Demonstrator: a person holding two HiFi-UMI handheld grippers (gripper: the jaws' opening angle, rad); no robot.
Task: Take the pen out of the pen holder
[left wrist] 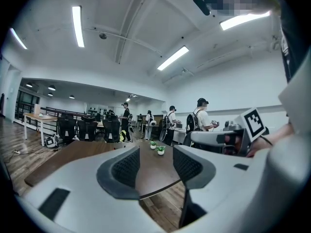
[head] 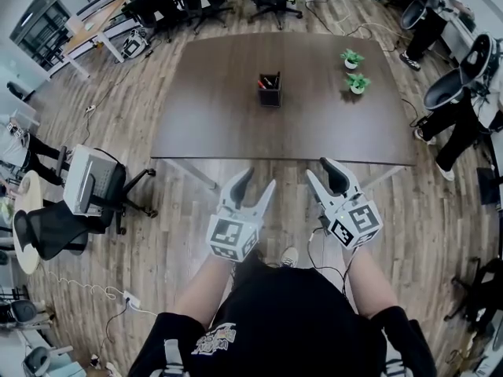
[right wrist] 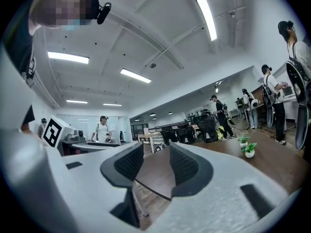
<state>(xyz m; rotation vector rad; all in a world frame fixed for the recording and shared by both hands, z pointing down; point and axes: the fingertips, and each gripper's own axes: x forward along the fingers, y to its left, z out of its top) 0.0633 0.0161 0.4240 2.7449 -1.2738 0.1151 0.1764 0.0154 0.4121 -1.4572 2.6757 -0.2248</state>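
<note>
The left tongs (head: 258, 181) and right tongs (head: 320, 169) stand apart, empty, at 6 o'clock of the dark brown rectangular surface (head: 212, 93); the black mesh pen holder (head: 269, 94), holding the pens (head: 269, 80), stands at 12 o'clock.

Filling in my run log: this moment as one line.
stage: pre-reach | left gripper: open, empty | right gripper: open, empty | pen holder: on table, pens inside, untouched
</note>
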